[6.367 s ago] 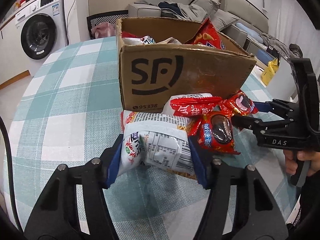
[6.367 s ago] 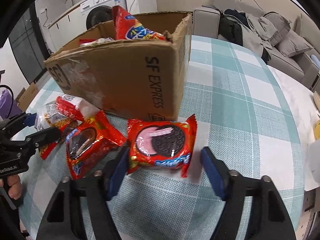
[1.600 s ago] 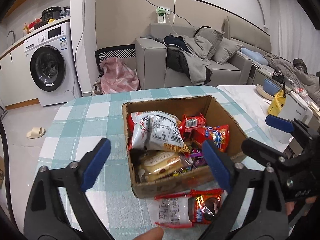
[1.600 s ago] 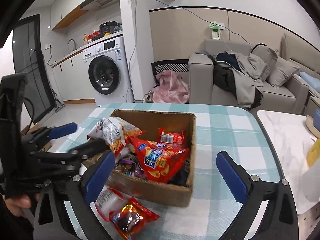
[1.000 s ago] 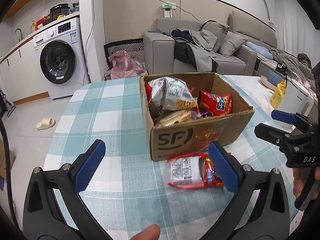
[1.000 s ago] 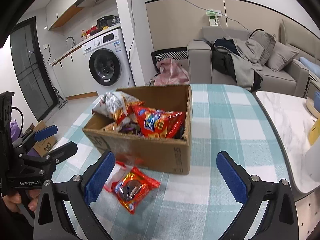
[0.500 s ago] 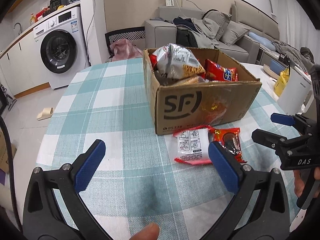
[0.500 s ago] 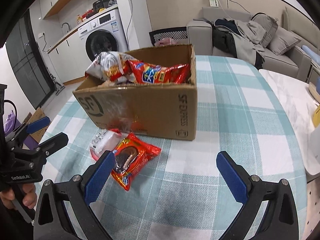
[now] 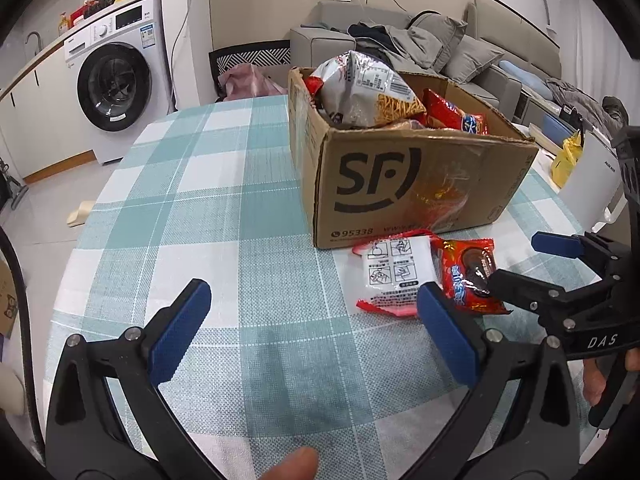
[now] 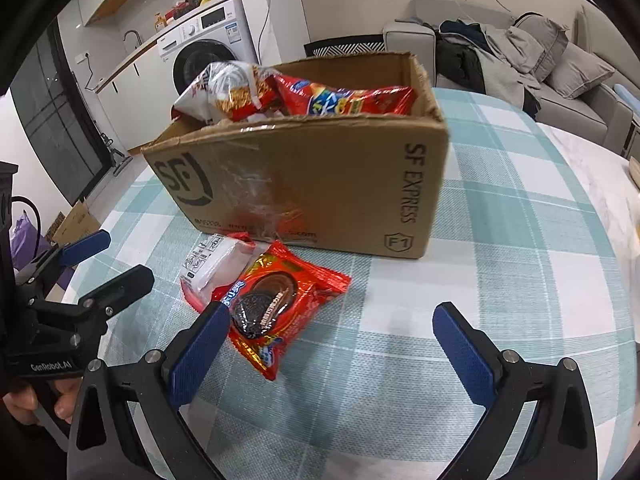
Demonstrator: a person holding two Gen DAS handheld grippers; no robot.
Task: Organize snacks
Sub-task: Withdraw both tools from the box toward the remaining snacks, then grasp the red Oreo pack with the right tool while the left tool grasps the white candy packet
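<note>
While both claws gape empty, cardboard box [image 9: 404, 184] holds noodle bag [image 9: 368, 92], red chip bag [image 10: 344, 100].

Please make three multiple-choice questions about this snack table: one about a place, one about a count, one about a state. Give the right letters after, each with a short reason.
1. Where does the red cookie packet lie?
A. inside the cardboard box
B. on the tablecloth in front of the cardboard box
C. on the sofa

2. How many packets lie on the tablecloth outside the cardboard box?
A. two
B. four
C. none

3. How is the right gripper?
A. shut on a packet
B. shut and empty
C. open

Answers: 1 B, the packet rests on the checked cloth before the box front. 2 A, only the red cookie packet and the white packet lie there. 3 C, its blue fingers stand wide apart, gripping nothing.
</note>
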